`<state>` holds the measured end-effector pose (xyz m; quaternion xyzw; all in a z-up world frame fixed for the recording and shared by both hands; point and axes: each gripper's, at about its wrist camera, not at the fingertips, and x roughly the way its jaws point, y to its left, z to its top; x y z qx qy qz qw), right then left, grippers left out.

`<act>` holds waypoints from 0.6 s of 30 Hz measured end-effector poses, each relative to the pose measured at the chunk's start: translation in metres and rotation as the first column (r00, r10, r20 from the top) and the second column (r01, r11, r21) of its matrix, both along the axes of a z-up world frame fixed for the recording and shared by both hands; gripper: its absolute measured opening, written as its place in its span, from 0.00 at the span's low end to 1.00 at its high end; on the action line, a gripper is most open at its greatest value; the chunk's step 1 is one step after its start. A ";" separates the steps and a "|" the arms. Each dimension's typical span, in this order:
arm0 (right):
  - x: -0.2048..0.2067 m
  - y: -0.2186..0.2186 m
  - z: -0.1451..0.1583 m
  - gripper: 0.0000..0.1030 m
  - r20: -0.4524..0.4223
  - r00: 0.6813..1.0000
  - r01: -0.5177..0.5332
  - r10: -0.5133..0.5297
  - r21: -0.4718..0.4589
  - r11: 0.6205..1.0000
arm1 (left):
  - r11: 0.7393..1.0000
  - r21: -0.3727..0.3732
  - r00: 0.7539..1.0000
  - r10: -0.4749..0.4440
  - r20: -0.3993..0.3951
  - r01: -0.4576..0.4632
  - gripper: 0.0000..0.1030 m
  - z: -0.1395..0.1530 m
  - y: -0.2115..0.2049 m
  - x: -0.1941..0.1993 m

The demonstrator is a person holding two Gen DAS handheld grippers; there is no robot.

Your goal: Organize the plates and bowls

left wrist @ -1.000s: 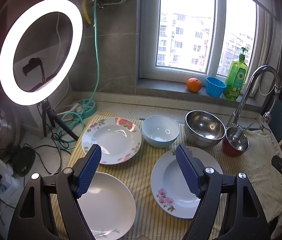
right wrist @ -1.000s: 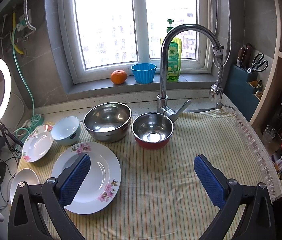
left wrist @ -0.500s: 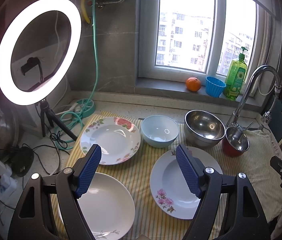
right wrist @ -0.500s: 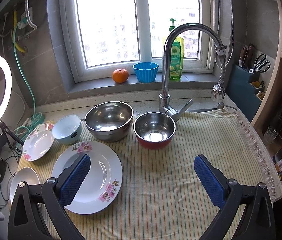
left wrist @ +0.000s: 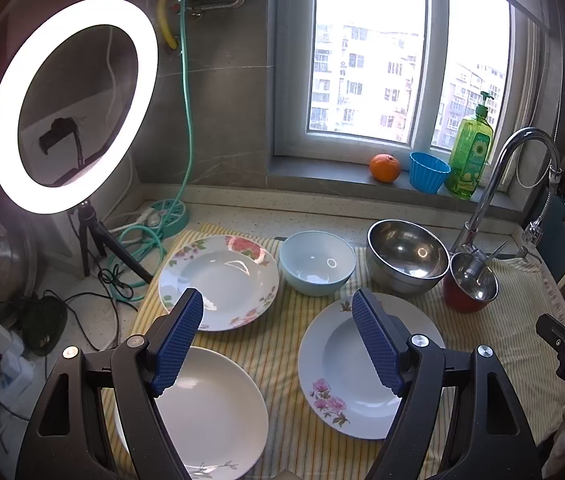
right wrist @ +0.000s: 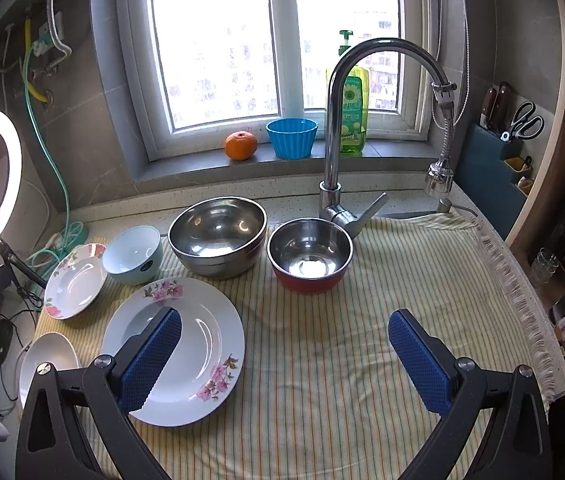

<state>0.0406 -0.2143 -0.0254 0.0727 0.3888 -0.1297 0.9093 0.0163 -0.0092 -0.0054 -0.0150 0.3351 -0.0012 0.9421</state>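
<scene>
On a yellow striped cloth [right wrist: 362, 340] lie three plates: a rose-rimmed plate [left wrist: 222, 280] [right wrist: 76, 280] at the back left, a plain white plate [left wrist: 210, 412] [right wrist: 46, 360] at the front left, and a pink-flowered plate [left wrist: 346, 368] [right wrist: 198, 344] in the middle. Behind them stand a pale blue bowl [left wrist: 316, 262] [right wrist: 132, 254], a large steel bowl [left wrist: 406, 254] [right wrist: 218, 234] and a small steel bowl with a red outside [left wrist: 470, 282] [right wrist: 310, 254]. My left gripper [left wrist: 278, 340] hangs open above the plates. My right gripper [right wrist: 286, 356] is open over bare cloth, holding nothing.
A tall faucet [right wrist: 338, 128] rises behind the red bowl. An orange [right wrist: 241, 145], a blue cup [right wrist: 291, 138] and a green soap bottle [right wrist: 348, 108] sit on the sill. A ring light [left wrist: 70, 104] on a tripod, cables and a hose crowd the left. Shelves and a knife holder [right wrist: 498, 152] stand right.
Both views shift only slightly; the scene drifts a little, and both grippers stay open. No dish has moved.
</scene>
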 end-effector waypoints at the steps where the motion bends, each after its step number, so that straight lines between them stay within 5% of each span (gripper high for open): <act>1: 0.000 0.000 0.000 1.00 0.000 1.000 0.001 -0.001 -0.001 1.000 | 1.000 0.000 1.000 -0.001 -0.001 0.001 0.75 0.000 0.000 0.000; 18: 0.004 -0.002 -0.008 1.00 -0.006 1.000 -0.019 0.019 0.008 1.000 | 1.000 -0.008 1.000 -0.012 -0.027 0.011 0.75 -0.007 0.001 0.004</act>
